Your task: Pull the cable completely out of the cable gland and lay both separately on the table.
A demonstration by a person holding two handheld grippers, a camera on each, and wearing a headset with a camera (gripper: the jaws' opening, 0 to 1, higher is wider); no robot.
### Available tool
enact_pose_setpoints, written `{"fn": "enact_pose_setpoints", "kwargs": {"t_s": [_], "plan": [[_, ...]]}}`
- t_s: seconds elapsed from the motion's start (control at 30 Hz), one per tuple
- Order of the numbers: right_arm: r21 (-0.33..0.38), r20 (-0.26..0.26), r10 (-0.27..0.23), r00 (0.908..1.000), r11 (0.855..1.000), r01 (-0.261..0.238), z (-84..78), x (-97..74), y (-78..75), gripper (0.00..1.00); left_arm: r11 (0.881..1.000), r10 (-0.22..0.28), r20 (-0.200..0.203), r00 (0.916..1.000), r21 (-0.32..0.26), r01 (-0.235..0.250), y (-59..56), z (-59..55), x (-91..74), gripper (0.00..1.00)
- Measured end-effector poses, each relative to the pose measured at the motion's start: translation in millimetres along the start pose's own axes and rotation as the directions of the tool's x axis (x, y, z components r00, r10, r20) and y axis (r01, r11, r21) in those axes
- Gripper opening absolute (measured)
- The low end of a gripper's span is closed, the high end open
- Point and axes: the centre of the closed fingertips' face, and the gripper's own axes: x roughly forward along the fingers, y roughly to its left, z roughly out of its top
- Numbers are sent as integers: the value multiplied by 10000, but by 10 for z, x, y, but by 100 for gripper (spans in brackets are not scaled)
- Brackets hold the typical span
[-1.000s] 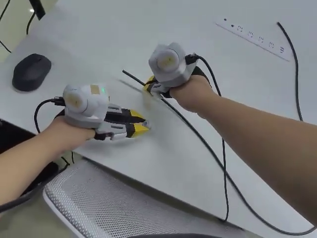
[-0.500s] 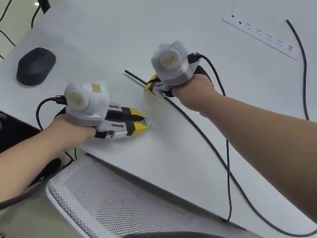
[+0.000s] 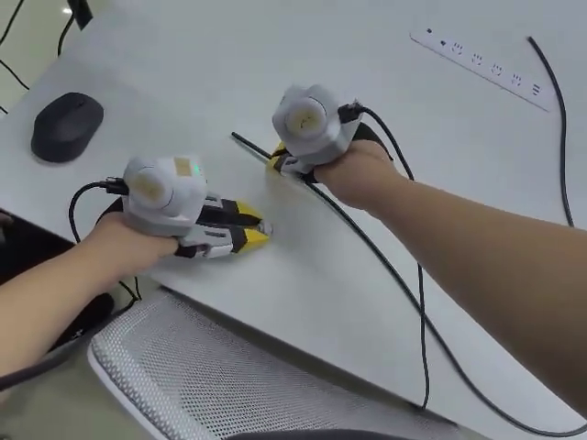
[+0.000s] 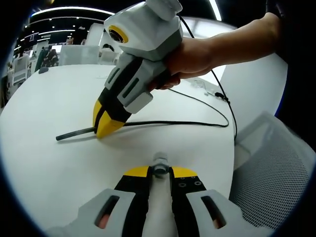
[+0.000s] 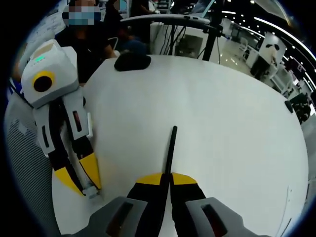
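Observation:
The thin black cable (image 3: 248, 144) lies across the white table (image 3: 303, 275); its free end pokes out past my right gripper (image 3: 275, 163), which is shut on it. In the right gripper view the jaws of the right gripper (image 5: 170, 177) pinch the cable (image 5: 172, 148) with a short length ahead. My left gripper (image 3: 260, 229) rests near the table's front edge, shut on the small grey cable gland (image 3: 265, 227). In the left gripper view the gland (image 4: 159, 162) sits between the left gripper's (image 4: 159, 170) yellow tips, apart from the cable (image 4: 163, 123). The two grippers are a hand's width apart.
A black mouse (image 3: 66, 126) lies at the far left. A white power strip (image 3: 481, 64) lies at the back right, and a black cord (image 3: 550, 110) runs down the right side. A mesh chair (image 3: 229, 385) stands below the table's front edge.
The right gripper with the cable has drifted slightly to the left. The left gripper stays in place with the gland.

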Motion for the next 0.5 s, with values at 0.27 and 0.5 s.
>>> {"fn": "enact_pose_setpoints", "kwargs": {"t_s": [0.27, 0.5], "plan": [[-258, -175, -192, 9997, 9995, 187, 0, 9, -13, 3, 9997, 196, -138, 9997, 140, -194, -22, 11, -8, 16], [-131, -117, -301, 9995, 9995, 299, 22, 12, -22, 12, 9994, 355, -98, 9993, 16, -355, -8, 6, -35, 19]]}}
